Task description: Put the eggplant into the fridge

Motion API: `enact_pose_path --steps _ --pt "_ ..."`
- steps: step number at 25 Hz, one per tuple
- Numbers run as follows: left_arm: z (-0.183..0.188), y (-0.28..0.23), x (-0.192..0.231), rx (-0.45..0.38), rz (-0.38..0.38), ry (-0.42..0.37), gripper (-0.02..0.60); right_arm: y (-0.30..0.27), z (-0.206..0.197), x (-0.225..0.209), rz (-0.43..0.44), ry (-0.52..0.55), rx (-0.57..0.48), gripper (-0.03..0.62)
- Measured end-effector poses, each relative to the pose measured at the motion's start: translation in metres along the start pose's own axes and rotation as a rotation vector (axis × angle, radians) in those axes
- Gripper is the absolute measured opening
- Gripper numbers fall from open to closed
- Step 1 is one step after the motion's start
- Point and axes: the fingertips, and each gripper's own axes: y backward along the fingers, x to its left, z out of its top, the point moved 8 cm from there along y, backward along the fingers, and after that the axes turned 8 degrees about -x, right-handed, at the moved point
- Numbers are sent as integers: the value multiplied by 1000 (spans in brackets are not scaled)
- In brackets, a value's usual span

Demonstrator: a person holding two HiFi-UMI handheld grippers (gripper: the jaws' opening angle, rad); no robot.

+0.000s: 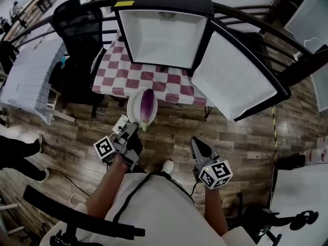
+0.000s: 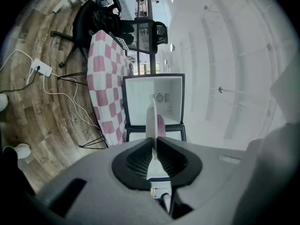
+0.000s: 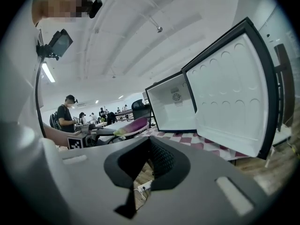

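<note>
A purple eggplant [image 1: 148, 104] lies on a white plate [image 1: 134, 110]. My left gripper [image 1: 132, 128] is shut on the plate's near rim and holds it level in front of the checkered table [image 1: 128, 78]. On that table stands a small fridge [image 1: 164, 35] with a white inside, its door [image 1: 236, 81] swung wide to the right. In the left gripper view the plate edge [image 2: 151, 121] and the eggplant [image 2: 161, 125] line up with the fridge [image 2: 154, 97]. My right gripper [image 1: 197, 142] is lower right, shut and empty. The right gripper view shows the eggplant [image 3: 136, 124] left of the fridge [image 3: 173, 104].
A black office chair [image 1: 77, 19] stands left of the table, beside a white desk [image 1: 31, 70]. Another person's legs [image 1: 20, 150] are at the far left. A power strip [image 2: 42, 69] with cables lies on the wooden floor. People [image 3: 68, 109] stand far off.
</note>
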Motion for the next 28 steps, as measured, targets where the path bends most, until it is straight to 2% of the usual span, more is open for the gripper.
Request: enact_pose_path --steps 8,13,20,28 --pt "-31 -2 -4 -45 -17 -1 37 21 0 -26 51 15 22 6" --pt "-36 -3 -4 -53 -21 -1 37 23 0 -30 59 15 20 6" --pt "-28 -11 -3 -47 -16 -5 37 8 2 -28 65 11 23 6" --pt "6 -43 3 -21 -27 13 37 -31 5 -30 38 21 35 6"
